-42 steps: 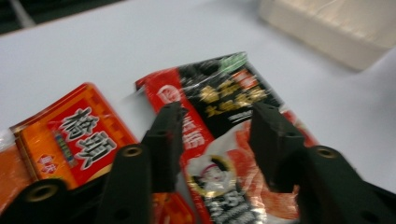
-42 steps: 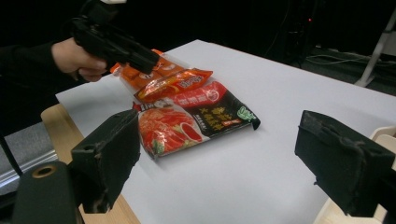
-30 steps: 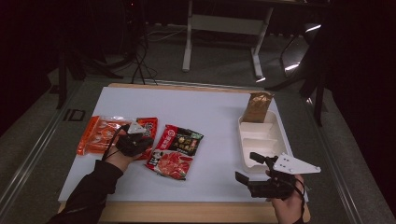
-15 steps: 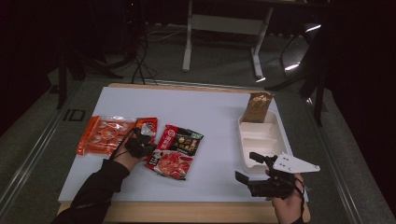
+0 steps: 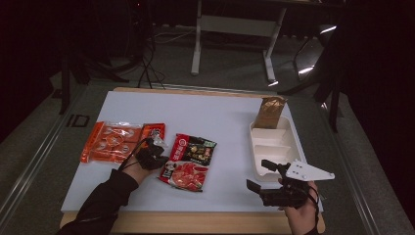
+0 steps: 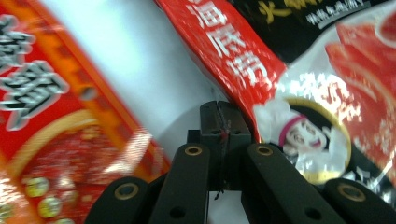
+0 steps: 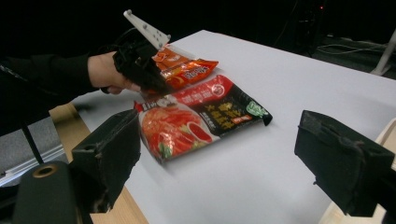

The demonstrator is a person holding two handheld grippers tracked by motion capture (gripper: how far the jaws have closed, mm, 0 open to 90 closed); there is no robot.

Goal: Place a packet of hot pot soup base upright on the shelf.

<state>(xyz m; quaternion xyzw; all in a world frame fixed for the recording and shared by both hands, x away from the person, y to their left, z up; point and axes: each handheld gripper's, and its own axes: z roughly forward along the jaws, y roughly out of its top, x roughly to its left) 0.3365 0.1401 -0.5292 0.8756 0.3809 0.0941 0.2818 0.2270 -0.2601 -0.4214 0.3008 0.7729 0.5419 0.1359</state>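
both grippers black: left gripper (image 5: 157, 149) has brass-ringed screw holes on its jaw links, right gripper (image 5: 268, 177) has blocky scuffed pads, grey three-cornered plate (image 5: 308, 172) on top; person wears black sleeve (image 5: 105, 196)

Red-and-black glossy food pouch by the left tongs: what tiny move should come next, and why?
Probably a slight test lift. The left tongs stand shut right at the edge of the red-and-black glossy food pouch, but I cannot tell whether any of its film is pinched between them. A small rise would likely show whether the pouch comes along before anything bigger is tried.
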